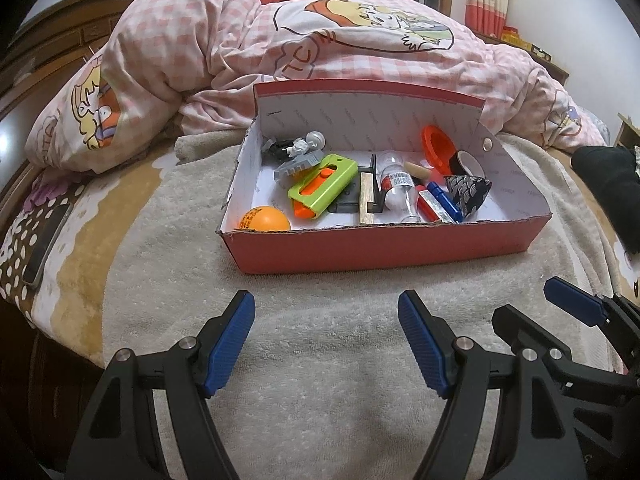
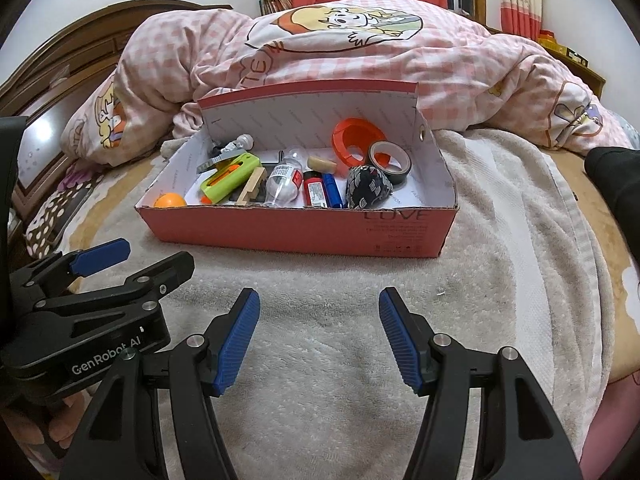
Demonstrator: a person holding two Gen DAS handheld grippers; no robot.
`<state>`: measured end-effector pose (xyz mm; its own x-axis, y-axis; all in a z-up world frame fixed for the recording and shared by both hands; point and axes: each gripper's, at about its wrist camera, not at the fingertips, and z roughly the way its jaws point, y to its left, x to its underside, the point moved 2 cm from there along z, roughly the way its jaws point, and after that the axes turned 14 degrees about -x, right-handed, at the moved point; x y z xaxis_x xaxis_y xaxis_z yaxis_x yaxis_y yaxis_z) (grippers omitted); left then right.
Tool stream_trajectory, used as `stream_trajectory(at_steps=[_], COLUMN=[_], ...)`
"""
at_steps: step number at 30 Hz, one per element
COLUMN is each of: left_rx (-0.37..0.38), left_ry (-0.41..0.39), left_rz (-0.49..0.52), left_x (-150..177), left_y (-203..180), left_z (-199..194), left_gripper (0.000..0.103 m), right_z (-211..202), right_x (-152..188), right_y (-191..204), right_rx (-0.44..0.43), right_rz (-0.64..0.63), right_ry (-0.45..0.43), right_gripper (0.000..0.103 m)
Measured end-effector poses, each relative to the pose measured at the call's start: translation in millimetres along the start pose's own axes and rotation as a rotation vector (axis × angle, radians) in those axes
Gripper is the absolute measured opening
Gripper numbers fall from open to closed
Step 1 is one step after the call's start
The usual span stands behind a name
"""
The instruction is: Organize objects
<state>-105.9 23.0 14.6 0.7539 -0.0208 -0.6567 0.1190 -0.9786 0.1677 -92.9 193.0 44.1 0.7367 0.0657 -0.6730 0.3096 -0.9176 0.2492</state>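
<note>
A red cardboard box (image 1: 380, 246) (image 2: 296, 232) sits on a grey towel on the bed, its lid standing open behind. Inside lie an orange ball (image 1: 265, 219) (image 2: 170, 201), a green and orange toy (image 1: 322, 184) (image 2: 230, 178), a clear bottle (image 1: 396, 182) (image 2: 284, 182), a red tube (image 1: 427, 206), a blue pen (image 1: 444, 200), a dark patterned pouch (image 1: 466, 192) (image 2: 366, 188), a tape roll (image 2: 390, 160) and an orange ring (image 1: 438, 146) (image 2: 358, 138). My left gripper (image 1: 326, 312) is open and empty in front of the box. My right gripper (image 2: 318, 308) is open and empty beside it.
A pink checked quilt (image 1: 320, 48) is heaped behind the box. A phone (image 1: 46, 240) lies on the bedspread at the left. A dark garment (image 1: 608, 184) lies at the right. A wooden headboard (image 2: 80, 48) stands at the left.
</note>
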Motion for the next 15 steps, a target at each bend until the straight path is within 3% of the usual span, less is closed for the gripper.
stream_trajectory(at_steps=[15], left_rx=[0.001], left_ry=[-0.002], left_rz=[0.001], left_x=[-0.7], left_y=[0.0], left_z=[-1.9], left_gripper=[0.075], right_z=[0.3], right_x=[0.1], right_y=[-1.2], right_rx=[0.000], right_rz=[0.001], right_ry=[0.001], right_gripper=[0.064])
